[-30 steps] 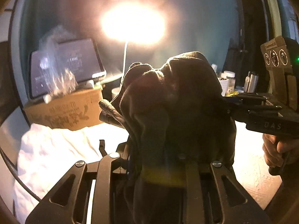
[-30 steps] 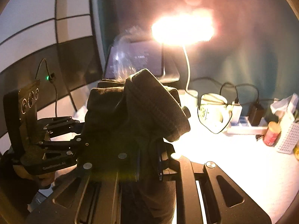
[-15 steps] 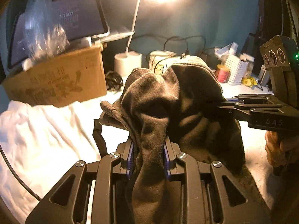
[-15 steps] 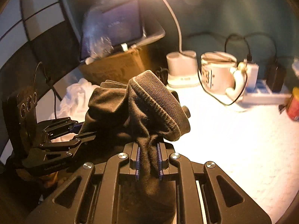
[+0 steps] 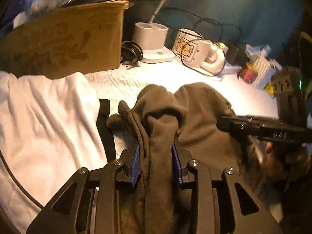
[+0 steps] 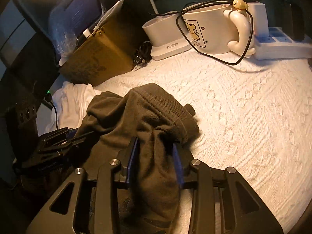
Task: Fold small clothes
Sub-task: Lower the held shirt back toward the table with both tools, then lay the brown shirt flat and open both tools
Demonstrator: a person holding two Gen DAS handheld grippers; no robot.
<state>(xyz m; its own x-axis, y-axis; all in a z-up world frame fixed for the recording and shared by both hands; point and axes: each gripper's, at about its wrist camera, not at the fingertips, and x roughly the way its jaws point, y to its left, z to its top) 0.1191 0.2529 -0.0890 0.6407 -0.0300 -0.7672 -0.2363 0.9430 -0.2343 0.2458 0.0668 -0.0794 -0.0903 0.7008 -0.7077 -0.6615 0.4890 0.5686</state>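
Dark cloth (image 5: 161, 136), a small brownish garment with a ribbed band, lies bunched between my two sets of fingers, its lower part already resting on the white textured cover of the tabletop (image 6: 243, 117). My left gripper (image 5: 156, 161) has a gathered strip of the fabric running up between its blue pads, and those fingers are opening; the pads look close against the cloth but I cannot say they are pressing on it. My right gripper (image 6: 155, 161) has the ribbed end between its pads, and those fingers are opening too, with a visible gap on one side, so the cloth there looks loose, not pinched. In the left camera the right gripper shows from the side at the garment's far edge, with the hand behind it.

As for progress, I judge the fold is only partly done. The garment is doubled and crumpled into a lump, not flat, with no clean edges or square shape that I can see. What seems left is letting go, smoothing it out on the cover and making tidy folds. A white garment (image 5: 42, 120) lies spread to the left beside a cardboard box (image 5: 64, 39), and looks unfolded as well. A mug (image 6: 212, 29) and cables sit well apart at the back.
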